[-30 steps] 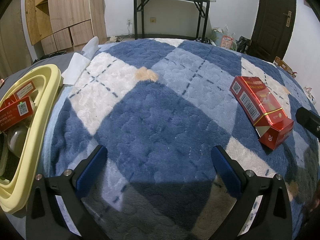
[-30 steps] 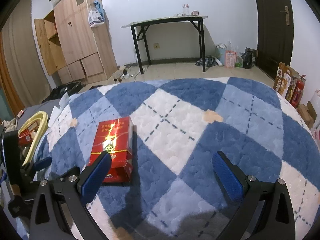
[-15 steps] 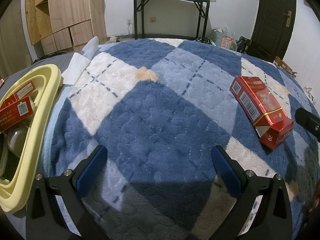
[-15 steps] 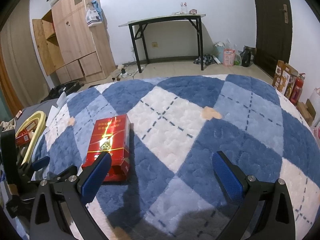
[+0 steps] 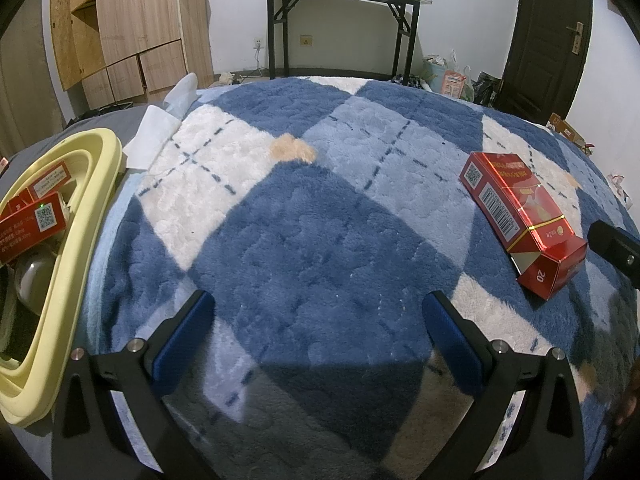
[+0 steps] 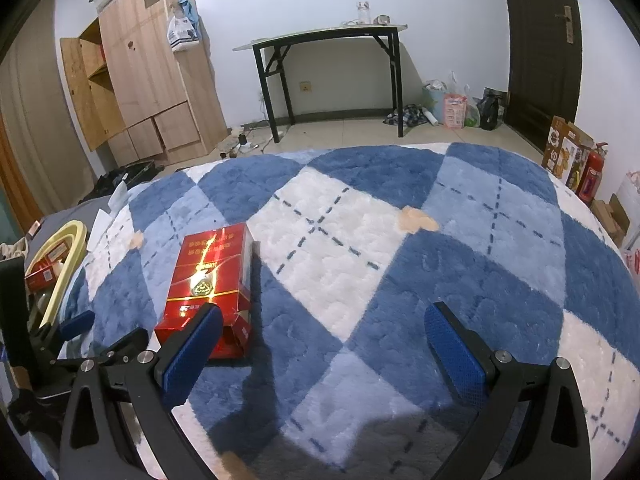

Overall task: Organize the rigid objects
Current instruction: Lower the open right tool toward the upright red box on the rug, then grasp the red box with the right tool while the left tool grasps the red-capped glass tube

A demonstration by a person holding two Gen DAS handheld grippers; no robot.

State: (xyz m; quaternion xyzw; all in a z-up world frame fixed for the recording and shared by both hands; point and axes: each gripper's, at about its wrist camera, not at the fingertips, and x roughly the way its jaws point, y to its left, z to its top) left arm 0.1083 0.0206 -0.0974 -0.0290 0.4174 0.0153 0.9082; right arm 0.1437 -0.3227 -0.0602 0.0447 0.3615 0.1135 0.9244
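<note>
Both grippers hang over the blue, pale-blue and white checked blanket (image 5: 320,240) with their blue-padded fingers spread wide and nothing between them. From the right wrist view, the right gripper (image 6: 324,348) has the red carton (image 6: 212,280) lying flat on the blanket just ahead of its left finger; that finger's pad (image 6: 188,360) overlaps the carton's near, opened end in the picture, though whether it touches cannot be told. The carton's length runs away from the camera, its glossy top face catching a bright glare, and the space between the two fingers holds only blanket. From the left wrist view, the left gripper (image 5: 320,340) has the same red carton (image 5: 520,216) well off to its right and ahead, outside its right finger (image 5: 452,340), with a barcode side and an end marked "20" facing the camera. A dark tip of the right gripper shows at the right edge just beyond the carton. At the left edge of that view sits a pale yellow basket (image 5: 60,280) holding two more red boxes (image 5: 32,224) and a rounded silvery object. Beside the basket's far rim lies white paper (image 5: 152,144).
</note>
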